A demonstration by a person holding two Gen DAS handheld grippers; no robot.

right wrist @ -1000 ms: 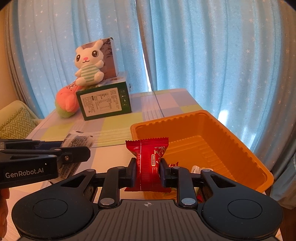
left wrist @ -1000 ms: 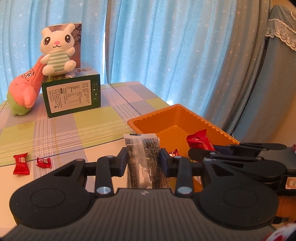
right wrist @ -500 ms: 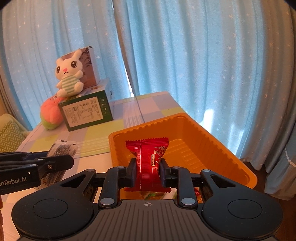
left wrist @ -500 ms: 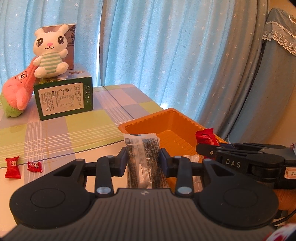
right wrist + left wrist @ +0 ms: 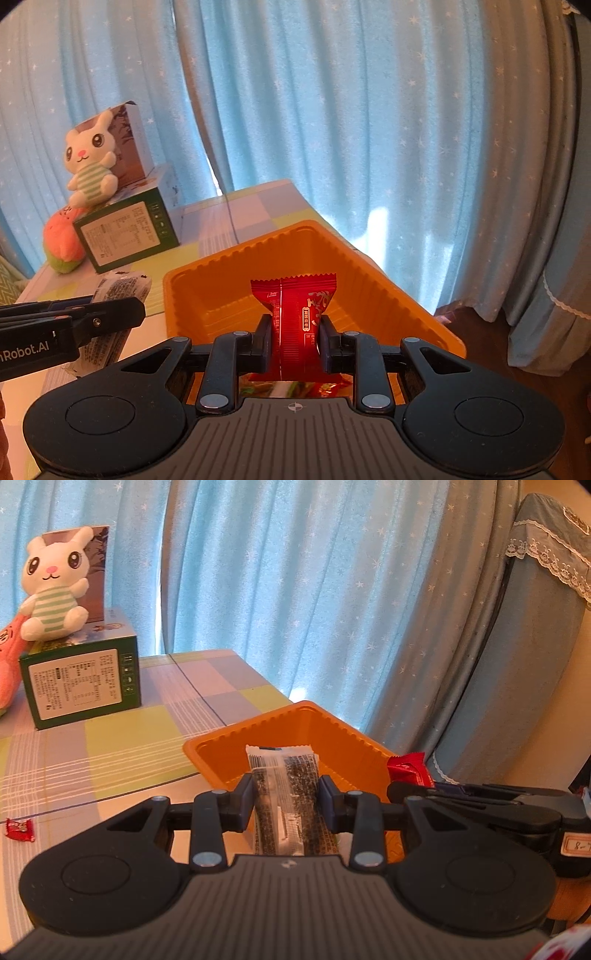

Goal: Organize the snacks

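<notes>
Left wrist view: you are carrying the left gripper [image 5: 285, 797] toward the orange tray [image 5: 236, 738], which is sitting nearer and more centered than a second ago. Its jaws are clamping one clear packet of dark seeds [image 5: 286, 801], now hanging over the tray's near rim. That suggests the drop is close. One red candy [image 5: 20, 829] is lying loose on the counter [image 5: 122, 738] at far left; a second loose one visible a second ago is now out of frame. One green box [image 5: 81, 685] is carrying one plush rabbit [image 5: 55, 590].

Right wrist view: you are holding the right gripper [image 5: 294, 339] over the tray's interior, farther in than before. Its jaws are pinching one red snack packet [image 5: 295, 317] upright at its middle. At least one shiny wrapper [image 5: 295, 388] is lying in the tray beneath; how many I cannot tell. The left gripper's packet is showing at the left, beside the tray.
</notes>
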